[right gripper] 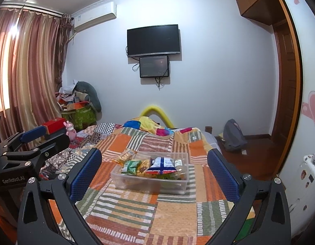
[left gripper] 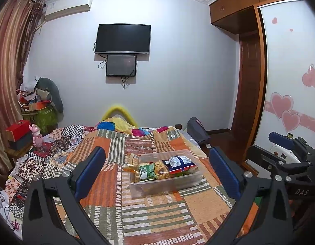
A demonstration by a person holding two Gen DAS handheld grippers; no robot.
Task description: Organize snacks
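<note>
Both claws are held above the near end of the bed (left gripper: 157, 214), facing its foot. The left claw (left gripper: 157, 163) is spread wide with nothing between its blue pads. The right claw (right gripper: 155, 165) is likewise spread wide and empty. In the left wrist view the right claw appears at 3 o'clock; in the right wrist view the left claw appears at 9 o'clock.

The clear plastic bin (left gripper: 167, 183) rests on the patchwork bedcover, at 12 o'clock from each claw and apart from both. Inside it lie a green packet (left gripper: 147, 170), a yellow snack bag (left gripper: 162, 170) and a blue-and-white bag (left gripper: 182, 163), the last on top of the pile. One orange-yellow packet (left gripper: 133, 160) sits at the bin's 10 o'clock corner; whether it rests on the rim or on the cover outside cannot be determined.

Probable hazards:
- The bedcover is soft and uneven. Downward pressure on the bin may tilt it and spill the contents.
- Snack bags are slick and air-filled. A pinch on the puffed body may slip or crush the contents; gripping a sealed edge is judged safer.
- The bags overlap. Lifting one may drag a neighbour out.
- The two claws are close together; a simultaneous reach to the bin risks collision.
</note>
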